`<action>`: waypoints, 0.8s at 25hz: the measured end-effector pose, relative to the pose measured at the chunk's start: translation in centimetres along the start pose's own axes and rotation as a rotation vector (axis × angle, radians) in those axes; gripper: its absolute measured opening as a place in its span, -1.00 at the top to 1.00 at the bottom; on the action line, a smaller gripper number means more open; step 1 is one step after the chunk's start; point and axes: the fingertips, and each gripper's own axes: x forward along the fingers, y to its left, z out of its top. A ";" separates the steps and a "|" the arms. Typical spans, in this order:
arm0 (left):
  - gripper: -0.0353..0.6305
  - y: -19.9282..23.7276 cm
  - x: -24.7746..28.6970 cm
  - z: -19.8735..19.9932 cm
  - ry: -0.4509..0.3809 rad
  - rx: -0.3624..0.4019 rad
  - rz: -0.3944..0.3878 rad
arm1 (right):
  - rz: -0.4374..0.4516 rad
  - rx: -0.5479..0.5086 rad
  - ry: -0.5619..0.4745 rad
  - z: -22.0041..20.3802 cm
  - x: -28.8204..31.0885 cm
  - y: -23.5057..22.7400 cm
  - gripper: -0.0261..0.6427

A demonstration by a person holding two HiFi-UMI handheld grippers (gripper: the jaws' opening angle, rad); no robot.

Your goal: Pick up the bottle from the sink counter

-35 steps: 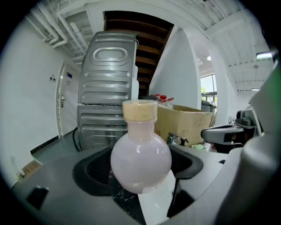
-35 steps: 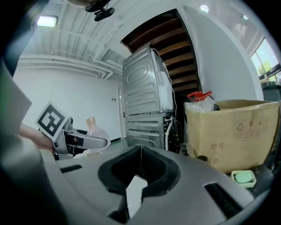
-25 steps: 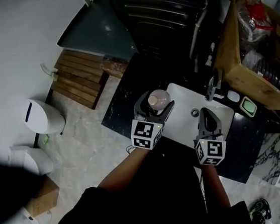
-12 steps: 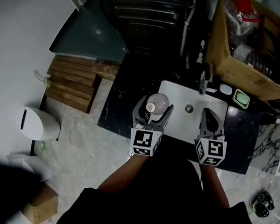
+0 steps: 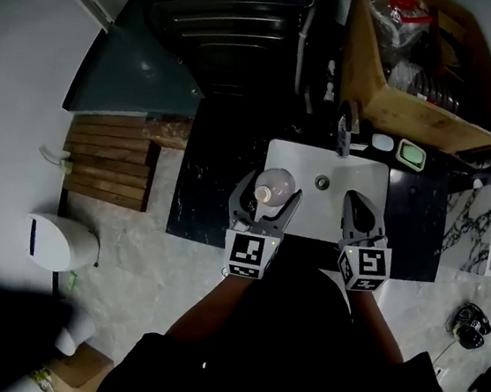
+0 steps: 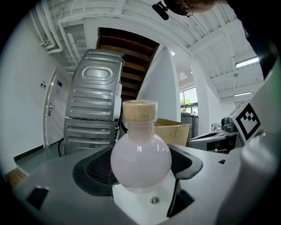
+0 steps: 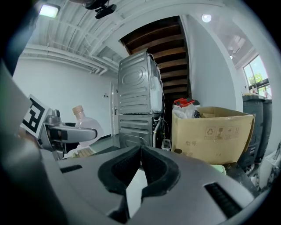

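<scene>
A round pale pink bottle [image 6: 140, 156] with a cork-coloured cap stands upright between the jaws of my left gripper [image 6: 141, 169], which is shut on its belly. From the head view the bottle [image 5: 273, 185] hangs over the left rim of the white sink [image 5: 363, 176], held by the left gripper [image 5: 266, 199]. My right gripper [image 5: 358, 208] hovers over the sink's near edge, jaws pressed together with nothing between them. In the right gripper view the right gripper [image 7: 140, 165] is shut, and the bottle [image 7: 88, 123] shows at the left.
A black counter [image 5: 204, 182] surrounds the sink, with a faucet [image 5: 342, 131] at its far rim. A green soap dish [image 5: 411, 154] and a cardboard box [image 5: 416, 63] sit to the right. Behind stands a grey machine [image 5: 224, 25]. A white bin [image 5: 54, 242] is on the floor.
The head view has shifted, so the sink and counter now sit higher and further left. The left gripper still holds the bottle; both grippers keep their places over the sink.
</scene>
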 end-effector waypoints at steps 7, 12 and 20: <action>-0.25 -1.7 0.4 -0.1 0.030 0.025 -0.119 | -0.088 0.007 0.005 -0.3 -1.0 -0.5 0.81; -0.25 -2.6 0.7 -0.3 0.038 0.035 -0.132 | -0.102 0.014 -0.007 -0.1 -1.0 -1.4 0.81; -0.25 -5.3 2.2 0.9 0.024 0.024 -0.054 | -0.038 -0.016 -0.044 0.7 -1.3 -5.1 0.81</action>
